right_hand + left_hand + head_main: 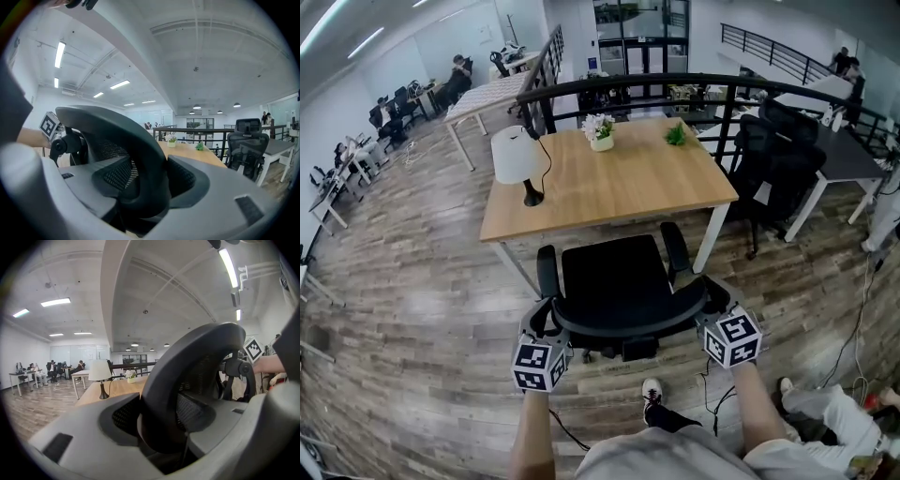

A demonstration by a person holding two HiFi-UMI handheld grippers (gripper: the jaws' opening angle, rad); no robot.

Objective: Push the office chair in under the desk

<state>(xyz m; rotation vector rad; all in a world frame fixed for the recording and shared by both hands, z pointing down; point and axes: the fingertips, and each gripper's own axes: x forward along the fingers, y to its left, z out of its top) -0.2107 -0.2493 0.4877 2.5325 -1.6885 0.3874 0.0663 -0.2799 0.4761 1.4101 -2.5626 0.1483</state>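
two grippers, left gripper (546,328) and right gripper (709,309), each clamp the office chair (614,281) by its backrest rim; seat ahead, not yet under the desk (619,178) beyond; push both sides evenly, straight.

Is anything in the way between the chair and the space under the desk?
Nothing visible does. The office chair faces the open gap between the white legs of the desk. The space under the desktop is hidden.
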